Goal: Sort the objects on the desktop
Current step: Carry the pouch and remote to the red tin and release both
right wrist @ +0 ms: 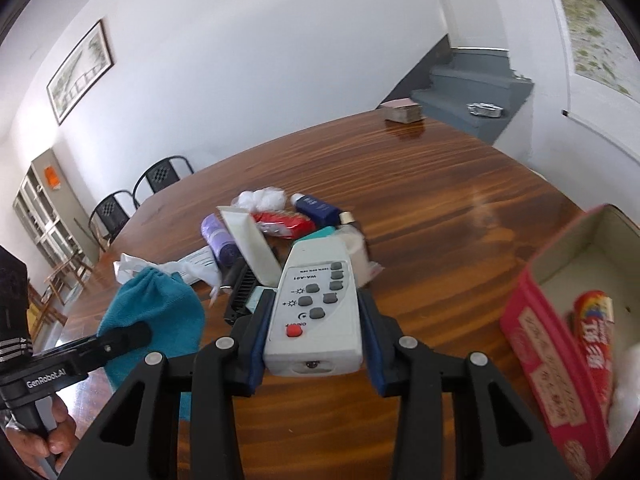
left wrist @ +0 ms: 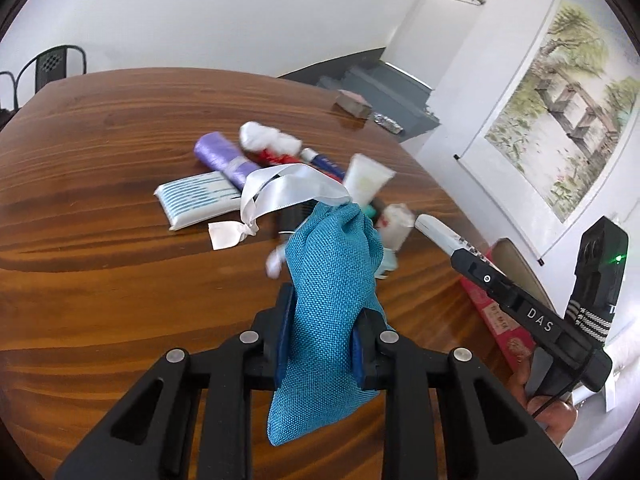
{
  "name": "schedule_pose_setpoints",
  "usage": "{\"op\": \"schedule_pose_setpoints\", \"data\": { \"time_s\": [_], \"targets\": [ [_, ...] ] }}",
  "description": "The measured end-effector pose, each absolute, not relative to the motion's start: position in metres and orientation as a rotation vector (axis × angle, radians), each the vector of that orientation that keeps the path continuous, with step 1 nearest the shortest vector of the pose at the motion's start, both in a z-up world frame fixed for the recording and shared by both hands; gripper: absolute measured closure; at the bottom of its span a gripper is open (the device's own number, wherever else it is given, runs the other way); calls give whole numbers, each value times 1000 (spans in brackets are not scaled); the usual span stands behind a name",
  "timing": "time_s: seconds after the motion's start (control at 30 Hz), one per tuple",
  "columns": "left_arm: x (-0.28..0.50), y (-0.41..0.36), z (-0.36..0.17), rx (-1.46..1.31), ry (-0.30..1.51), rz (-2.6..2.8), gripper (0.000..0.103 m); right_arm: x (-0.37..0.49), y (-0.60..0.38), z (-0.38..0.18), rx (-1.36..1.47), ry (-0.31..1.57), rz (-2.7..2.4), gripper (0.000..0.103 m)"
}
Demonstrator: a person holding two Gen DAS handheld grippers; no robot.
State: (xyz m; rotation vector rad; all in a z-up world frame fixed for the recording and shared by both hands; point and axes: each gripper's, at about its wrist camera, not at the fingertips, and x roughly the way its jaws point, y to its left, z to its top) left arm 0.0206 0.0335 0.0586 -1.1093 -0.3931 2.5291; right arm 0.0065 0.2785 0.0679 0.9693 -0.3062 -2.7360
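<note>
1. Left wrist view: the left hand-held gripper [left wrist: 324, 336] is clamped on a teal pouch [left wrist: 332, 304], lifted above the counter [left wrist: 120, 280]; its white ribbon [left wrist: 280, 192] trails forward.
2. Right wrist view: the right hand-held gripper [right wrist: 316, 332] grips a white remote [right wrist: 316, 312] by its sides, off the counter.
3. A pink box [right wrist: 560, 360] sits at the counter's near right edge, a red tube [right wrist: 596, 340] inside.
4. Mid-counter lies a pile: purple roll [left wrist: 224, 156], tissue pack [left wrist: 196, 200], cotton [left wrist: 268, 140], white tube [left wrist: 366, 180].
</note>
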Motion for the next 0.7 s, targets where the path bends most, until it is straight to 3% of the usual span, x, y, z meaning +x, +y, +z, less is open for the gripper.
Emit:
{"op": "schedule_pose_setpoints", "data": {
  "time_s": [0.7],
  "targets": [
    [29,183,100,-971,-216,2310,77,92,426,88,809,-530,-3155,59]
  ]
}}
